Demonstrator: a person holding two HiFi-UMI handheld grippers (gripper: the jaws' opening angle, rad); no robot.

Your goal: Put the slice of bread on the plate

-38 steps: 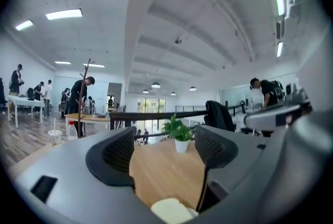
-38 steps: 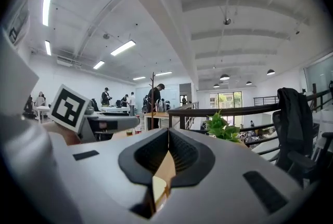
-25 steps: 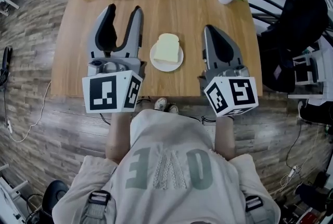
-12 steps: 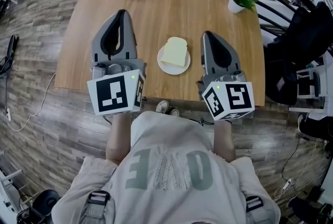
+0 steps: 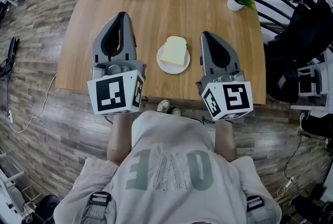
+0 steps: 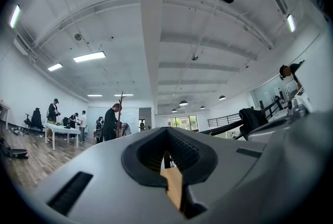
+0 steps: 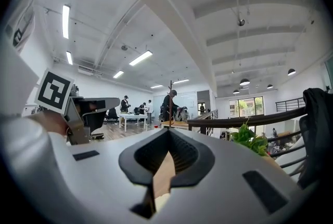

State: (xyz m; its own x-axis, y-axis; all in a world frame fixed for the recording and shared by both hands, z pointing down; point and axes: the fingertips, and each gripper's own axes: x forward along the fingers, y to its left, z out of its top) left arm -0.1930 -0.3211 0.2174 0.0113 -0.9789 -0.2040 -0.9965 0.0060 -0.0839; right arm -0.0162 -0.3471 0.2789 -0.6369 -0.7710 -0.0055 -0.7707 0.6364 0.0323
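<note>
Beside right gripper (image 5: 206,36), bread (image 5: 175,51) on plate (image 5: 165,65)

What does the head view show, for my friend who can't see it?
A slice of bread lies on a white plate on a wooden table. The left tongs and right tongs, both shut and empty, flank it.

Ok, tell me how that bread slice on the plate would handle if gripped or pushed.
The bread looks thick and soft, so a hard pinch would probably dent it, and it may sag if held by one edge. It is likely light for its size. Lying flat, it won't roll; a push may slide it off the smooth plate.
</note>
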